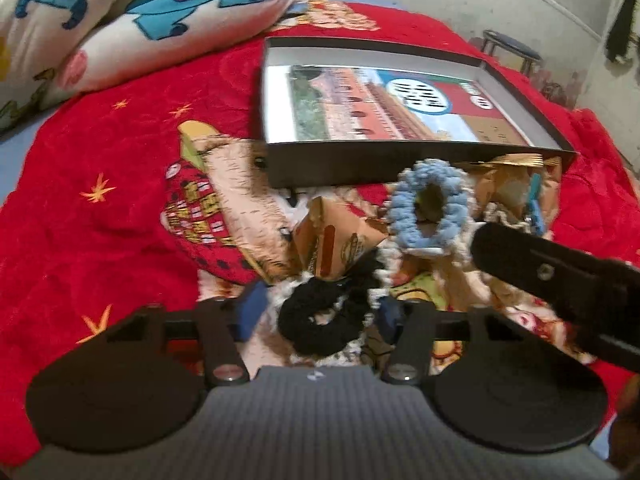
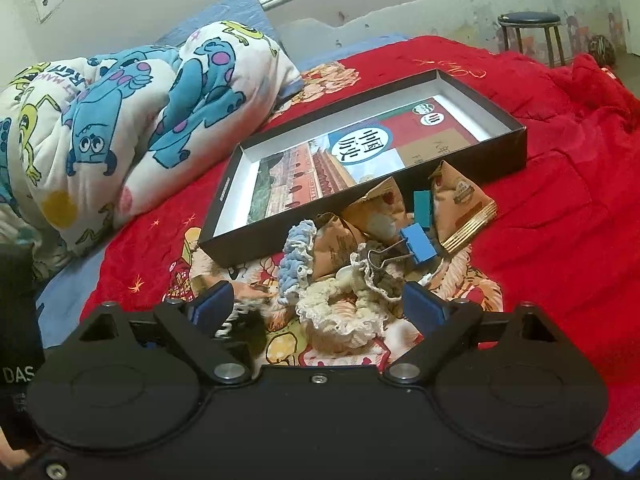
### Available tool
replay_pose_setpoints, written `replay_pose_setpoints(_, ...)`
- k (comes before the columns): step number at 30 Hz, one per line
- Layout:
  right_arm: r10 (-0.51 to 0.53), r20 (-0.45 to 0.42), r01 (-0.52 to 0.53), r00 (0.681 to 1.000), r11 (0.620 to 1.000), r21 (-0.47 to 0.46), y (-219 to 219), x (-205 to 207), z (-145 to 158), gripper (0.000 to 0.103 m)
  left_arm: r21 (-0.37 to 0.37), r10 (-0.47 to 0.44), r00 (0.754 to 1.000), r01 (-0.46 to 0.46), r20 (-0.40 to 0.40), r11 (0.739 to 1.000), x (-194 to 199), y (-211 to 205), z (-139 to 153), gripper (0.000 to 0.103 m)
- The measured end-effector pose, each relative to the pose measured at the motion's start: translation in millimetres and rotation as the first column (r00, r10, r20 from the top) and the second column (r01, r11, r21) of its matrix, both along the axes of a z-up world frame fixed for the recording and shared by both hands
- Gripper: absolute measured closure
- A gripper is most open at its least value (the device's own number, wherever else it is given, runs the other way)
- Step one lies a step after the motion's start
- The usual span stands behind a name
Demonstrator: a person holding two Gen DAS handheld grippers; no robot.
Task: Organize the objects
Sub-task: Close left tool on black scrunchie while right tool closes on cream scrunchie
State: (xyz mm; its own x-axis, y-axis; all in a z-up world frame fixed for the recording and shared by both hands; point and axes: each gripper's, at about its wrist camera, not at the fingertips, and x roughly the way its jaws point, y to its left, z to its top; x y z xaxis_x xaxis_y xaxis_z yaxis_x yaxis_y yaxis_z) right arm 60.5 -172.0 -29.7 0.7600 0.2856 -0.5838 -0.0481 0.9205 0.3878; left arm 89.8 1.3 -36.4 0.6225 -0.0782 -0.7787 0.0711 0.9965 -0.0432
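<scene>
With both claws released, I should lower my left gripper squarely over the black scrunchie, pinching only it, then lift toward the box.

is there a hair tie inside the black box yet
No, the black box holds only a book; the blue hair tie lies outside on the blanket.

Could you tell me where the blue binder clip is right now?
In the right wrist view, the blue binder clip lies right of centre in the pile, between the tan snack packets, just before the black box.
</scene>
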Motion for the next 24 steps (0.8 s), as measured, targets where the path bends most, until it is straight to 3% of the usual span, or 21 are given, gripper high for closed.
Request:
replay_pose_setpoints(5,-0.009,-0.008,0.009,1.000,1.000,0.000,-1.2,0.4,-0.7,0.012,0.029,0.011,1.000,-0.011,0.002,1.000,0.3,2.0,1.2,0.069)
replay_pose_setpoints(19,-0.002,-0.024,0.001,1.000,1.000,-0.026,2.8,3.7,-10.2,0.013,-0.008,0.024,1.000,-0.024,-0.004,1.000,-5.1,17.2,8.8,0.080)
replay_pose_setpoints(24,-0.004,-0.041,0.003,0.999,1.000,-0.024,3.6,8.2,-15.2,0.026,0.011,0.032,0.999,-0.032,0.010,0.999,-9.9,20.9,12.3,0.080)
